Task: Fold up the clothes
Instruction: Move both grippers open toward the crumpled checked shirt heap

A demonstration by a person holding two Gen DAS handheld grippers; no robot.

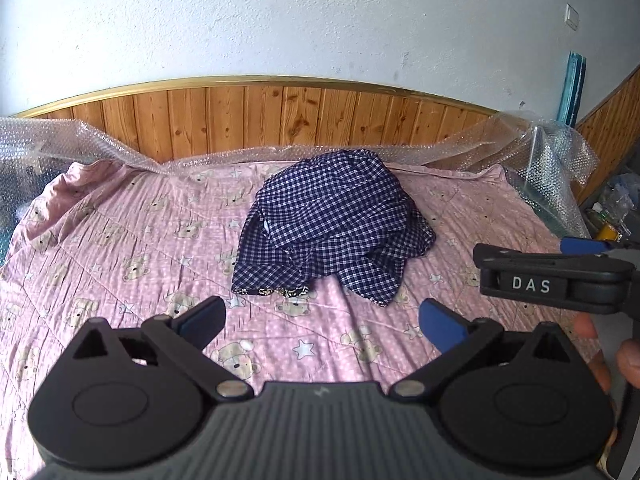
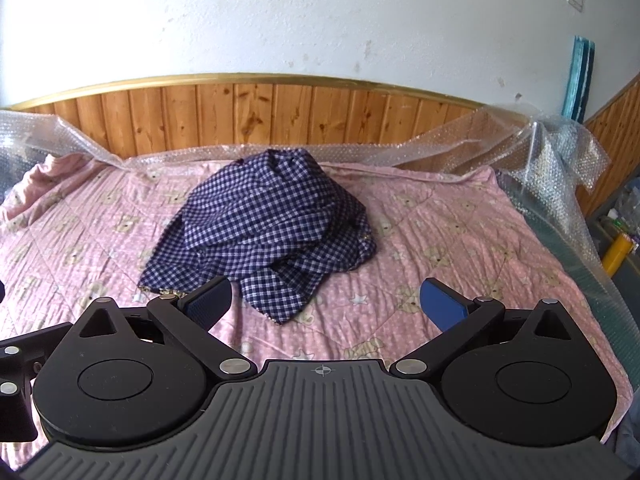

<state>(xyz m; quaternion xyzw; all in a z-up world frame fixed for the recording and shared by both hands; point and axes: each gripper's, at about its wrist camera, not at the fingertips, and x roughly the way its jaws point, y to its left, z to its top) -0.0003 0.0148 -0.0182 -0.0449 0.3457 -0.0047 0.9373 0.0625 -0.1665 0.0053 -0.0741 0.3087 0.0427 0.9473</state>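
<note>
A navy and white checked garment [image 1: 332, 220] lies in a crumpled heap on the pink bear-print quilt [image 1: 120, 248], toward the far middle of the bed. My left gripper [image 1: 322, 322] hovers open above the quilt, short of the heap's near edge, with nothing between its blue pads. In the right wrist view the same garment [image 2: 260, 224] sits ahead and to the left. My right gripper [image 2: 324, 304] is open too, and the garment's nearest corner shows between its fingers without touching them. The right gripper's side, marked DAS, shows in the left wrist view at the right edge.
A wooden headboard [image 1: 280, 116] with a gold rail runs along the white wall. Bubble wrap [image 1: 552, 148] drapes over the bed's far edge and right corner. Clutter, including a yellow roll [image 2: 618, 256], lies on the floor to the right. A hand [image 1: 608, 356] holds the right gripper.
</note>
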